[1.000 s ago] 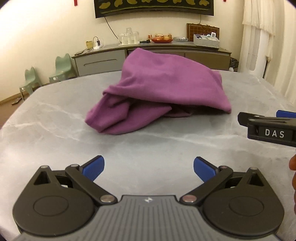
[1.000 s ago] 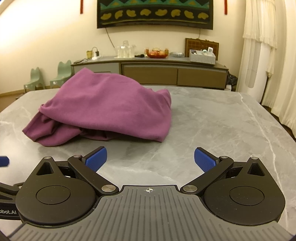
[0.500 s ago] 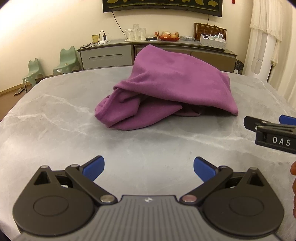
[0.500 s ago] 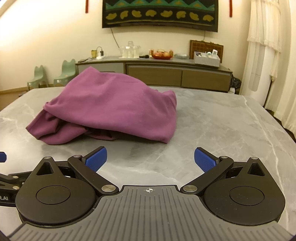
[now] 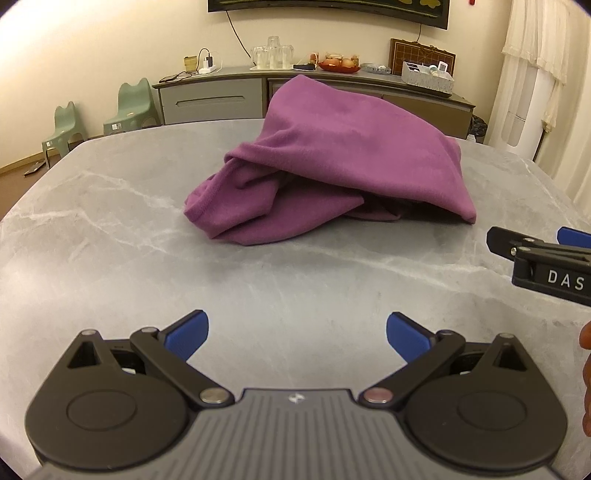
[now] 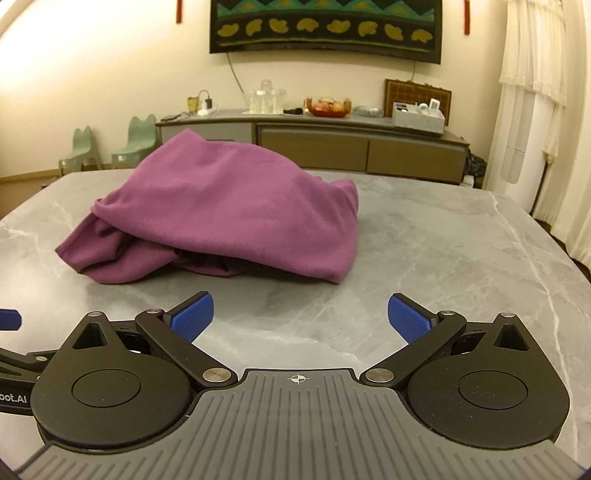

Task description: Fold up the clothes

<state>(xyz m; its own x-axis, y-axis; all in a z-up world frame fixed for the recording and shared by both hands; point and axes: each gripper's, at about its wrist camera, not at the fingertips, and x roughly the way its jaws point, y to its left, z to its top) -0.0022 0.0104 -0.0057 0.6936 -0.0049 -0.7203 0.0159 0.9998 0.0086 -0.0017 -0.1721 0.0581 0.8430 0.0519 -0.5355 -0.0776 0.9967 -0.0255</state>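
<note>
Purple garment (image 5: 332, 166) lies crumpled on marble table (image 5: 110, 221); left gripper (image 5: 297, 334) and right gripper (image 6: 300, 317) both spread, empty.

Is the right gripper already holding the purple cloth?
No, the right gripper is open and empty, with bare table between its fingertips and the purple cloth.

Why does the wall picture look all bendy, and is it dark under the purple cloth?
Left wrist view: the fisheye lens bows the dark wall hanging, and corners go black. Right wrist view: the same bend; a shadow sits under the crumpled purple fleece garment on the grey marble table. Warm yellowish light, everything sharp.
</note>
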